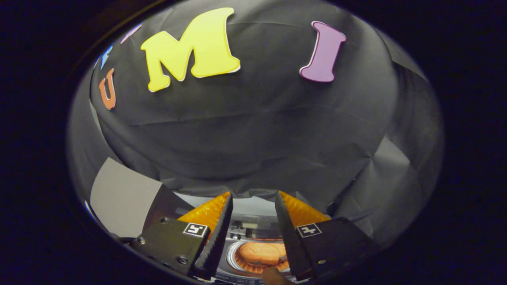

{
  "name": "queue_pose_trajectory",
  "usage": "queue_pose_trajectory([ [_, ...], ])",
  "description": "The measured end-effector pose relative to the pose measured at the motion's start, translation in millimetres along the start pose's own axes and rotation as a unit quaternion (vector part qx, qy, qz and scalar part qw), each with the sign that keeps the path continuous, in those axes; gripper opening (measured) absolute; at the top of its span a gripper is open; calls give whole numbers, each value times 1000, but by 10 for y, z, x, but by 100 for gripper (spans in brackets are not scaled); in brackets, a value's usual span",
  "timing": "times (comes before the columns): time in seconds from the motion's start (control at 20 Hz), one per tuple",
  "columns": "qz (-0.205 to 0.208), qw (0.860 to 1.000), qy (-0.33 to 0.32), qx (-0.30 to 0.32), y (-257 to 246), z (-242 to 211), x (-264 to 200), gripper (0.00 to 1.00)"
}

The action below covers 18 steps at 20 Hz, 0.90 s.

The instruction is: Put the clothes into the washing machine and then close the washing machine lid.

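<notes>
— What's off to the left?

— A pale grey panel (122, 196), beside my left finger (216, 229).

— And the gripper (253, 202)?

— My fingers stand parted, a clear gap between them, nothing held.

— Where are the clothes?

— An orange bundle (262, 252) sits in the round drum opening of the washing machine (247, 225), seen down through the gap between my fingers. Its lid, I can't tell.

— Right side?

— Black cloth wall (388, 190) beyond the right finger (289, 233).

The single camera rides on the gripper (253, 198), looking forward along its parted jaws toward the booth's black wall (253, 130). The washing machine (253, 241) lies close, low between them.
</notes>
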<state>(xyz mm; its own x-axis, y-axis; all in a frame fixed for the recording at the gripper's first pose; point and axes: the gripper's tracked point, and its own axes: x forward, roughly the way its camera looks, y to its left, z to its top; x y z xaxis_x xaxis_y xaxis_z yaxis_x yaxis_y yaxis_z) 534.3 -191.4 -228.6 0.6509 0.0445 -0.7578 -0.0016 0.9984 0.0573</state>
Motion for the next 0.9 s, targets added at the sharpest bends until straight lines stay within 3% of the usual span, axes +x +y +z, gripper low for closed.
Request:
queue_pose_trajectory([
  [0.3, -1, 999, 30, 12, -142, -294, 371, 68],
  [0.4, -1, 1000, 11, 27, -171, -266, 412, 68],
  [0.9, -18, 1000, 7, 23, -254, -412, 250, 74],
])
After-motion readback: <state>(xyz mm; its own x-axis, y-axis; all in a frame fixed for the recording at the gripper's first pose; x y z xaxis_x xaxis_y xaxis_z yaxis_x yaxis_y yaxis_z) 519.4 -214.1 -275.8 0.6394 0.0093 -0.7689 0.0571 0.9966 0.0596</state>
